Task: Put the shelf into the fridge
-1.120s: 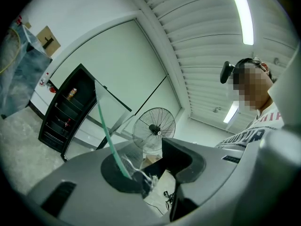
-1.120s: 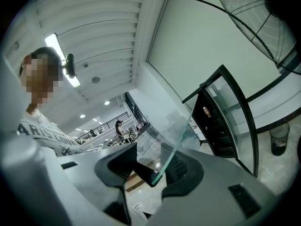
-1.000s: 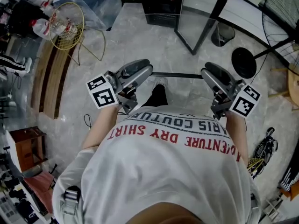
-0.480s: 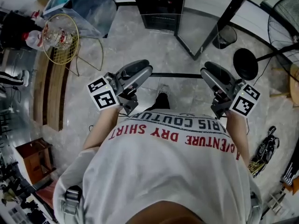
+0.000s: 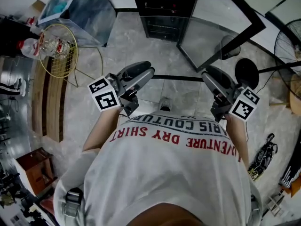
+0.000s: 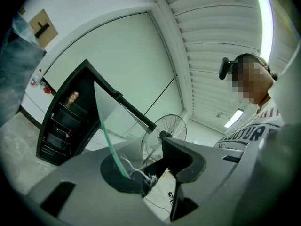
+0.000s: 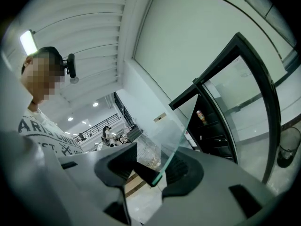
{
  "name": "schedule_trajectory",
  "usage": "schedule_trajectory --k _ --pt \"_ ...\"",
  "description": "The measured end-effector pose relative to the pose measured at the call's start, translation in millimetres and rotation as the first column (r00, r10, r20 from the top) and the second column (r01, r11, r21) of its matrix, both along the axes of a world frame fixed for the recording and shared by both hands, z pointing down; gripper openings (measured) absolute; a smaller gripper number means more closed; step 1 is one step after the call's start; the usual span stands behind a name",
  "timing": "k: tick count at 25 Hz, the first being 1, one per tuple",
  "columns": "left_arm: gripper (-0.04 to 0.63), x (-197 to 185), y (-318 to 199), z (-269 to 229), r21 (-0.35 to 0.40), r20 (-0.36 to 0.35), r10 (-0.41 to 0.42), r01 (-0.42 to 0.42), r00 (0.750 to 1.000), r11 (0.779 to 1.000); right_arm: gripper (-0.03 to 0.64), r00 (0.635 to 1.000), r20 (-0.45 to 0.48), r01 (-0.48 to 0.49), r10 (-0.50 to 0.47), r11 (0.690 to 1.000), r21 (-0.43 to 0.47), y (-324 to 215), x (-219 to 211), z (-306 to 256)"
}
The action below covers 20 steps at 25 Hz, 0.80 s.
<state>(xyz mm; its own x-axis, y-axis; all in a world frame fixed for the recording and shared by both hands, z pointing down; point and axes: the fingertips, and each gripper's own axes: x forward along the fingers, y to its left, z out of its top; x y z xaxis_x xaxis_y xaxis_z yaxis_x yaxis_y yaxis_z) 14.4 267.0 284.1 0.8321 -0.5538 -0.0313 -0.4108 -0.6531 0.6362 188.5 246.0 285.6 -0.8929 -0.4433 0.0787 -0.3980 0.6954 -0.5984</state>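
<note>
A clear glass shelf (image 5: 178, 77) with a dark front strip hangs level in front of the person, between both grippers. My left gripper (image 5: 149, 73) is shut on its left edge. That greenish edge (image 6: 107, 140) runs into the jaws of the left gripper (image 6: 155, 171). My right gripper (image 5: 207, 75) is shut on the right edge. The glass corner (image 7: 171, 147) sits between the jaws of the right gripper (image 7: 150, 166). The black fridge (image 5: 164, 8) stands ahead, its glass door (image 5: 221, 27) swung open to the right. Inside, a drink can (image 6: 73, 98) rests on an upper shelf.
A yellow wire chair (image 5: 59, 48) and a clear plastic box (image 5: 77, 8) stand at the left by a wooden bench (image 5: 51, 102). A bin (image 5: 227, 44) and a fan's round base (image 5: 247, 67) stand right of the door. Cables (image 5: 263, 149) lie on the floor.
The person has walked forward with the shelf held in both grippers. The fridge and its open door are nearer, and the chair has slid down the left of the view.
</note>
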Motion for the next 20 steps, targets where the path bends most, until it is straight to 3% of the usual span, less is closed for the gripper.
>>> schedule_trajectory --k 20 --pt "0.156 -29 -80 14 0.004 0.024 -0.006 0.006 1.0 1.0 0.169 1.0 0.013 0.007 -0.007 1.0 0.002 -81 -29 16"
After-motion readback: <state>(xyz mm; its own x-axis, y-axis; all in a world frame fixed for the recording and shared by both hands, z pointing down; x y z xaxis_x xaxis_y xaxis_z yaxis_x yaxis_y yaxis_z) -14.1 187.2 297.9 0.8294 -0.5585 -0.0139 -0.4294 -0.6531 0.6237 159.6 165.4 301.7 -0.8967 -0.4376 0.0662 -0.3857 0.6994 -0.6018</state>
